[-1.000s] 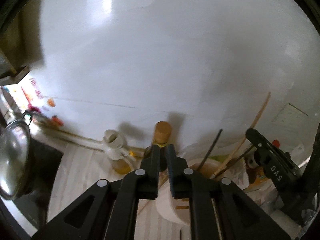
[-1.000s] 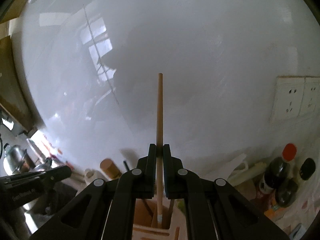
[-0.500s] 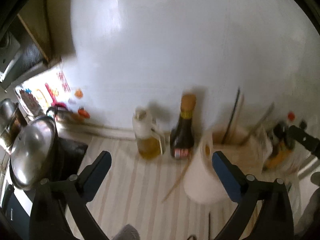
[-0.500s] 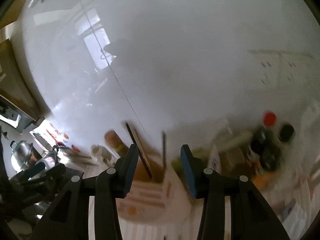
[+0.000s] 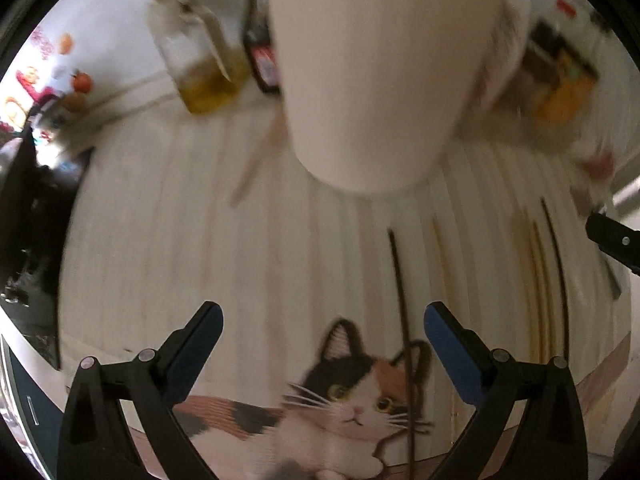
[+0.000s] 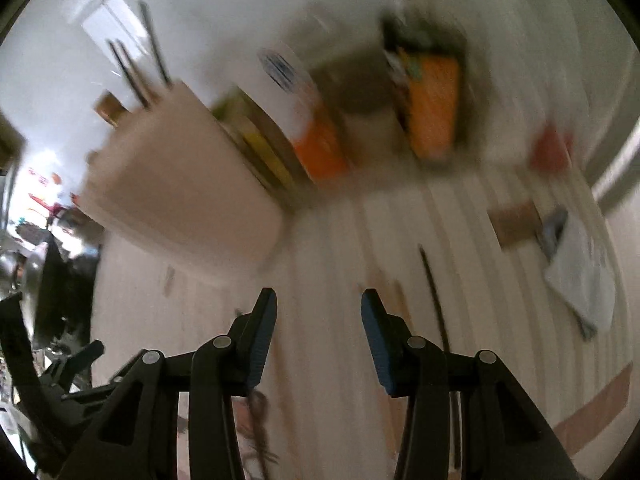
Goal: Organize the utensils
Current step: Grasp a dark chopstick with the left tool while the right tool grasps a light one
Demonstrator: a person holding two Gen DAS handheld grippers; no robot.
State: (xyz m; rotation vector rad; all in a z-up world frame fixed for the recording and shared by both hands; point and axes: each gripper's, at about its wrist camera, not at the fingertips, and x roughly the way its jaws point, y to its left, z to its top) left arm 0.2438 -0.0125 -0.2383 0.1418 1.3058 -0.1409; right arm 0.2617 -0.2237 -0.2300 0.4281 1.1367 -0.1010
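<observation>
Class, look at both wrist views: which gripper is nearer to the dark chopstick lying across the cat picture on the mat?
Left. The left gripper hangs open right over the dark chopstick, which runs between its fingers. The right gripper, also open, is off to one side, above bare striped mat.

Kitchen worktop is covered with a pale striped mat (image 5: pixel 224 264) that has a calico cat picture (image 5: pixel 348 396) printed near its front edge. Behind it there's a glossy white wall (image 6: pixel 224 4) catching a bright window reflection (image 6: pixel 106 16). Off the worktop's left edge sits a dark stove area (image 5: pixel 32 216), pretty blurry. Light's soft daylight, brightest at the far left corner.
</observation>
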